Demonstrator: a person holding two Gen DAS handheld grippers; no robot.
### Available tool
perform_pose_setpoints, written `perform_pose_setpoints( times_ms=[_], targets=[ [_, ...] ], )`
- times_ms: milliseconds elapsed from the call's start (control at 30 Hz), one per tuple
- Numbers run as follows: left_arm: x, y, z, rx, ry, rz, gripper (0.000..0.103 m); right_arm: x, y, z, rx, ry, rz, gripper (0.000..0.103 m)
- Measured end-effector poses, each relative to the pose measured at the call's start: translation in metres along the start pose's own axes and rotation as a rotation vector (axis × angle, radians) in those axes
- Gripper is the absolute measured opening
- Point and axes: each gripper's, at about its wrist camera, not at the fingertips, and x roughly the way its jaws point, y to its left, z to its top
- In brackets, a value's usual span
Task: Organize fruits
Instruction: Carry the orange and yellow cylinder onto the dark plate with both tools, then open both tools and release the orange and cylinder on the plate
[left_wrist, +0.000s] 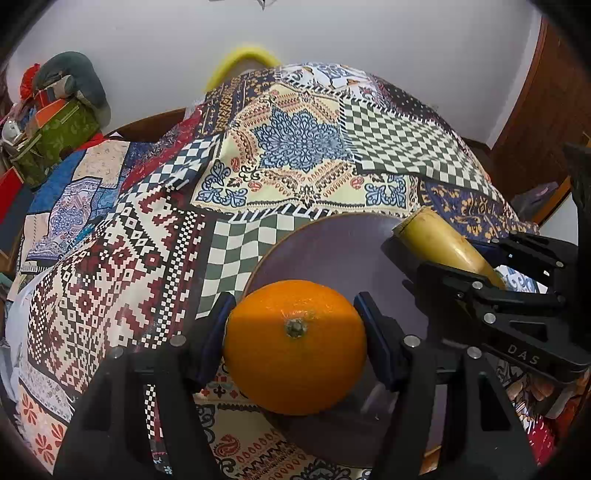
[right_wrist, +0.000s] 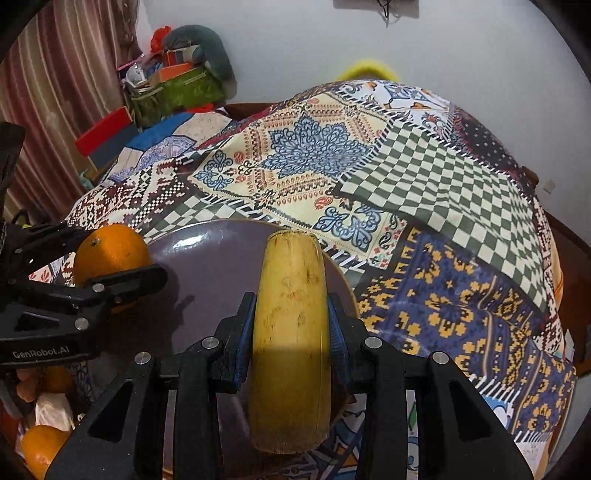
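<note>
Orange (left_wrist: 295, 347) clamped between left fingers (left_wrist: 376, 347).

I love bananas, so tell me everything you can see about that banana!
The banana is yellow with small brown speckles and a blunt, flat-cut far end. It looks firm and unpeeled. The right gripper squeezes it between blue pads, holding it lengthwise above the purple plate. From the left camera it juts out over the plate's right side.

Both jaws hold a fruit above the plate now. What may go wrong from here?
1. The orange is round; released at the plate edge, it may roll onto the cloth.
2. The left gripper and right gripper are close and may collide.
3. The banana overhangs the rim and could tip off.
</note>
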Motion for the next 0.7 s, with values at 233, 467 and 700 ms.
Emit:
perform_pose_setpoints(
  times_ms=[233,467,700],
  targets=[
    [0.009,0.002,0.001,-0.011,0.048,-0.015,0.066,0.001,0.002,0.000,-0.007,-0.001,0.004,0.034],
    [-0.004,-0.002,0.002,0.013,0.001,0.024,0.066,-0.004,0.006,0.000,-0.013,-0.012,-0.010,0.034],
    [-0.029,0.003,-0.002,-0.013,-0.041,0.025,0.066,-0.022,0.005,-0.001,0.010,-0.034,-0.024,0.034]
  ],
)
